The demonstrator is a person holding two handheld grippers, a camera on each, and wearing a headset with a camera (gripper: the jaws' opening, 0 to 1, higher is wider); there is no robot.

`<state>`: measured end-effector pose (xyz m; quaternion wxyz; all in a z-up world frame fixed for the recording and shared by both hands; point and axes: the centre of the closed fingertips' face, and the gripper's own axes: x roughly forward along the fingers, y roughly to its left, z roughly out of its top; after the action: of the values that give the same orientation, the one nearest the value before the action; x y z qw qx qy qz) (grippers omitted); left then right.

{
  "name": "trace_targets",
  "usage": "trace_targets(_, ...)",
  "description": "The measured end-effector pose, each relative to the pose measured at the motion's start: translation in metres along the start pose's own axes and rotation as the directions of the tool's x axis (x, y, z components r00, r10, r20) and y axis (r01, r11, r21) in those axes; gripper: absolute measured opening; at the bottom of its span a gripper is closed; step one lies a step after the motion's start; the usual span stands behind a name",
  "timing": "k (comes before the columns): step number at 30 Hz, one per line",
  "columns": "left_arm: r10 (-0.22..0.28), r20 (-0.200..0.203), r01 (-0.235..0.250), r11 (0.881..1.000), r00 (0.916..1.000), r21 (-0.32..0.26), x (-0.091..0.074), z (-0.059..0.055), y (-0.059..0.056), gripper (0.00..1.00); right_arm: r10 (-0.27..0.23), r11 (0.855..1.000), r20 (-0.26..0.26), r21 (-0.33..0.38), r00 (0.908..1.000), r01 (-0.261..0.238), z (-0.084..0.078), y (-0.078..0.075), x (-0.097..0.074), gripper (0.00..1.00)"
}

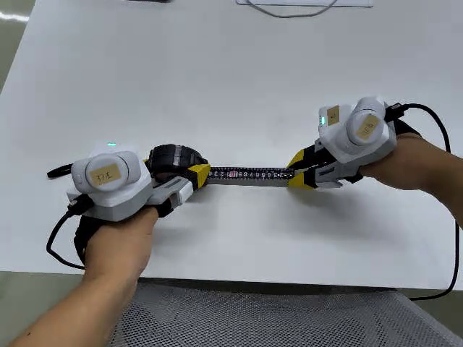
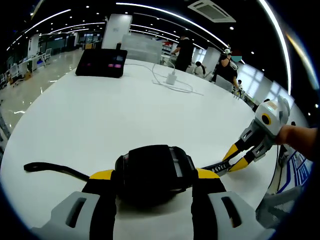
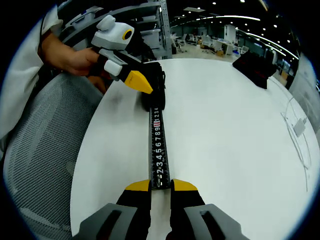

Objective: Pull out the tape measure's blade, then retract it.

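Head view: the left claw (image 1: 197,173) grips the black tape measure (image 1: 173,160), which rests on the white tabletop (image 1: 217,72). The right claw (image 1: 295,171) pinches the end of the blade (image 1: 249,174), which spans the gap between the two.

Left gripper view: the jaws clamp the tape measure from both sides, and the blade runs off toward the other claw.

Right gripper view: the jaws close on the blade's tip, and its printed scale leads back to the tape measure.

The pull-out looks under way or done, with a short stretch drawn. Retraction is not yet done.
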<state>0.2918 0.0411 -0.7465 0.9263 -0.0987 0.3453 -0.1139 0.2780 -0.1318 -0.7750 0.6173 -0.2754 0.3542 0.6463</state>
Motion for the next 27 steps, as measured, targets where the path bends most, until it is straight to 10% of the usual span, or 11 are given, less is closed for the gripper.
trace_targets(27,-0.009,-0.002,0.009,1.0,1.0,-0.005,-0.001,0.0,0.0,0.56,0.021,1.0,0.063,0.001,0.9978,-0.021,0.038,0.002,0.025,0.1)
